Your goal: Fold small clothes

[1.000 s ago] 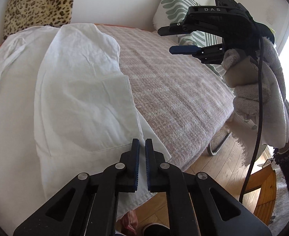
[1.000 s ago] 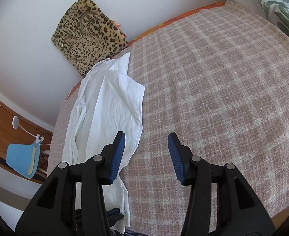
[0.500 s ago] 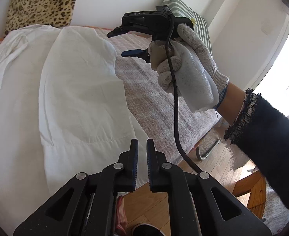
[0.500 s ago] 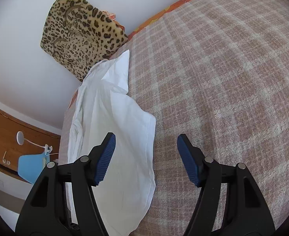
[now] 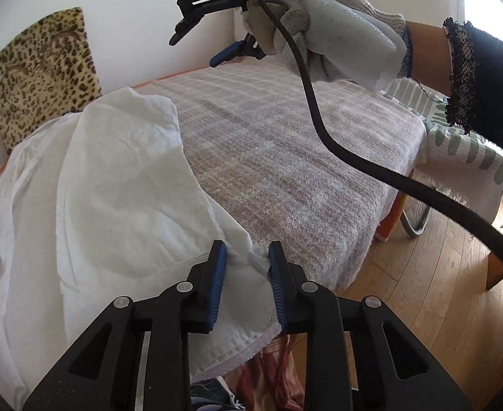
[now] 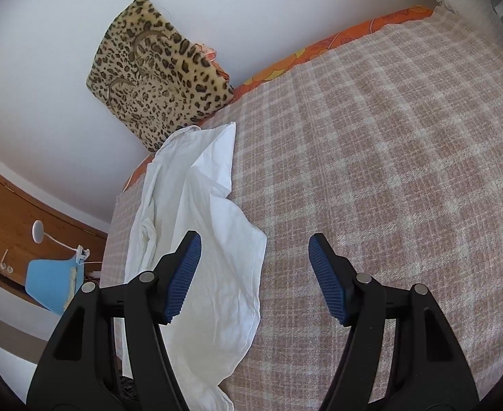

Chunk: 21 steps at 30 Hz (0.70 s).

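Left wrist view shows a white garment (image 5: 114, 205) of thin, creased woven cotton, lying rumpled along the left side of a bed covered by a nubby pink-and-cream checked blanket (image 5: 285, 157). One hemmed corner of the cloth sits at the near edge of the bed, between the ribbed blue pads of the left gripper (image 5: 246, 274); its jaws have just been opening and now stand slightly apart, with the fabric in the gap but not visibly squeezed. Above the bed, a hand in a knitted grey-white glove (image 5: 337, 34) holds the right gripper (image 5: 200, 48), a thick black cable (image 5: 337, 150) drooping from it. From the right wrist view, the right gripper (image 6: 255, 277) hovers with jaws spread wide and nothing between them, over the garment's curved right edge (image 6: 217, 257). To the right of that edge the blanket lies flat and bare. A plush leopard-print cushion (image 6: 155, 75) leans on the wall behind the garment
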Tool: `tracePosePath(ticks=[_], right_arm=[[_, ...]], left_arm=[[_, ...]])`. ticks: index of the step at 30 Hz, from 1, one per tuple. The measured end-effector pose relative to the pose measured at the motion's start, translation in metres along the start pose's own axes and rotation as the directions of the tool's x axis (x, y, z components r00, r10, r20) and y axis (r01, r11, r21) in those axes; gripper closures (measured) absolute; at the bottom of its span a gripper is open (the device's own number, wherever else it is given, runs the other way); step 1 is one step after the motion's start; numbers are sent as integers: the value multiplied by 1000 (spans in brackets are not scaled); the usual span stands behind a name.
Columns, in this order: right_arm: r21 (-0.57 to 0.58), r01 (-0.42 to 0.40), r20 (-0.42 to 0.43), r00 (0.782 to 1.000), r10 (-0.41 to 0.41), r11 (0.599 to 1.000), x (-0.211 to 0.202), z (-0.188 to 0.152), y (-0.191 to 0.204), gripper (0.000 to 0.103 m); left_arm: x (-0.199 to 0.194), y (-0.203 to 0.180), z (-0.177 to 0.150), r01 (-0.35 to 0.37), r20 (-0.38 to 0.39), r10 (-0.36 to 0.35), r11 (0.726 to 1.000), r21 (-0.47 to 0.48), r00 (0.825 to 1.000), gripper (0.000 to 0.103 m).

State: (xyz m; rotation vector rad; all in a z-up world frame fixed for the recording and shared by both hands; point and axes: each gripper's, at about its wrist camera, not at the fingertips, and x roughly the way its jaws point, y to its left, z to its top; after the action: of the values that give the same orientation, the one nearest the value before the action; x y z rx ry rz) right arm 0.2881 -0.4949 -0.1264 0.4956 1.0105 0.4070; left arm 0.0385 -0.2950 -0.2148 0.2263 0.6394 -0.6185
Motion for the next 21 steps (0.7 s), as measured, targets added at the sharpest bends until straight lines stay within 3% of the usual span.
tracePosePath(ticks=[1, 2, 8, 15, 18, 20, 21], right_arm=[[-1, -3, -1, 1000, 3, 1000, 2, 0, 0, 35], [1, -4, -4, 1000, 4, 1000, 6, -1, 0, 35], [13, 1, -28, 1000, 0, 1000, 40, -8, -1, 35], [65, -19, -32, 999, 21, 998, 78, -5, -4, 35], [71, 10, -44, 999, -6, 997, 92, -5, 0, 35], [61, 19, -51, 999, -16, 998, 98, -6, 3, 38], [48, 29, -56, 998, -26, 998, 100, -6, 6, 48]], left_arm=[[0, 9, 2, 21, -3, -22, 999, -36, 1000, 95], [0, 18, 5, 61, -7, -62, 995, -80, 998, 97], [-15, 43, 6, 194, 53, -186, 940, -282, 981, 99], [-30, 51, 5, 243, 107, -219, 903, -355, 970, 100], [-31, 55, 3, 260, 119, -232, 887, -382, 965, 100], [-34, 59, 1, 274, 125, -244, 870, -410, 962, 100], [-36, 61, 0, 281, 134, -247, 863, -419, 960, 100]])
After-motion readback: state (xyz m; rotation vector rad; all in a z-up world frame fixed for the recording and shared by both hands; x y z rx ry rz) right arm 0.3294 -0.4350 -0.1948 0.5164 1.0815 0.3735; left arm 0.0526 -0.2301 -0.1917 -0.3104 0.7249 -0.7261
